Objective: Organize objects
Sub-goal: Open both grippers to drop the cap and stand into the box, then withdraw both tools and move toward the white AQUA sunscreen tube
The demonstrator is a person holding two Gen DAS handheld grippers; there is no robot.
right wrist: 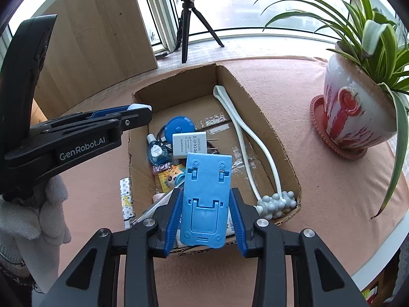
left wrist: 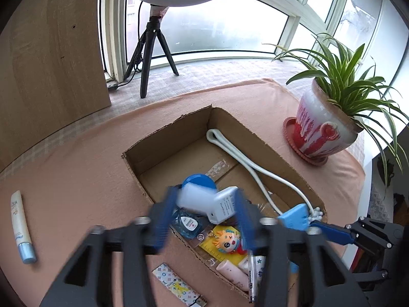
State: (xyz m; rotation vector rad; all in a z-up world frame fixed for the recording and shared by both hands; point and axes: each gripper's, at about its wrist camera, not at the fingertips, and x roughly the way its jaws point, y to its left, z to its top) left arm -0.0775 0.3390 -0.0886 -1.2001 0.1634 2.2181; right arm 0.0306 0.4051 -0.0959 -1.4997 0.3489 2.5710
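Observation:
An open cardboard box (left wrist: 166, 133) (right wrist: 176, 76) sits on the pink-covered table. My left gripper (left wrist: 205, 197) (right wrist: 139, 110) hangs open over the box's left side, its jaws wide. A white power adapter (left wrist: 214, 202) (right wrist: 189, 144) shows between the fingers, and in the right wrist view it lies on the box floor, free of the pads. My right gripper (right wrist: 205, 192) (left wrist: 329, 230) is shut on a light blue phone stand (right wrist: 205, 199) (left wrist: 294, 216) above the box's near end.
In the box lie a white massage stick (right wrist: 242, 133), a blue round case (right wrist: 179, 126), a small blue bottle (right wrist: 156, 151) and a cartoon charm (left wrist: 226, 240). On the cloth lie a white tube (left wrist: 21, 227) and a patterned strip (left wrist: 176, 285). A potted plant (right wrist: 358, 112) stands right.

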